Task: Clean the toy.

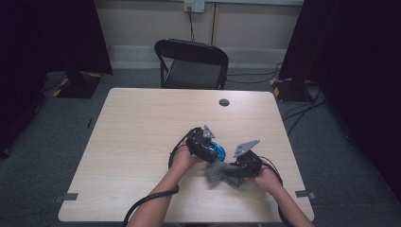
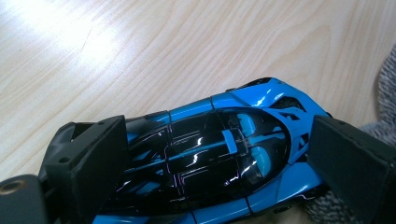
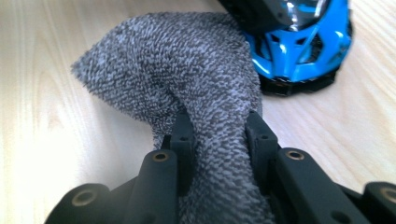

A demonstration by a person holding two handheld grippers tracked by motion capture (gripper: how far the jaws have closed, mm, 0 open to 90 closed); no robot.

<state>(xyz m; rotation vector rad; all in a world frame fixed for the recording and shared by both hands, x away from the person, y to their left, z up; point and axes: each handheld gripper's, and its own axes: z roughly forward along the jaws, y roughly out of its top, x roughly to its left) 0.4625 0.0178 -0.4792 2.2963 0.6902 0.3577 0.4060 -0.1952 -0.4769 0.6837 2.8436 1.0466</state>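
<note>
In my left gripper (image 1: 211,147) I hold the blue toy car (image 2: 219,158) by its two ends: one jaw sits at its nose, the other at its tail, though I cannot tell whether both press on it. The car lies on the table (image 1: 142,142) toward the near right corner, and its long axis runs straight across the gap between those jaws. My right gripper (image 1: 226,176) is clamped on a fold of the grey cloth (image 3: 187,84), which bunches up between the jaws and fans out ahead of them. What matters for the coming move is that the car lies just beyond the cloth's far edge, up and slightly to the right as the right gripper view looks; the end facing the cloth (image 3: 299,51) is almost touching the terry, so I judge that a short push forward and up should bring the cloth over the bodywork for wiping. The right hand (image 1: 267,179) is the nearer one to the cloth, the left hand (image 1: 182,160) to the car. The tabletop is pale wood grain, bare apart from a small round cap (image 1: 224,102) near the far edge. Behind the table stands a black folding chair (image 1: 191,64), with dark curtains at either side and grey carpet.
</note>
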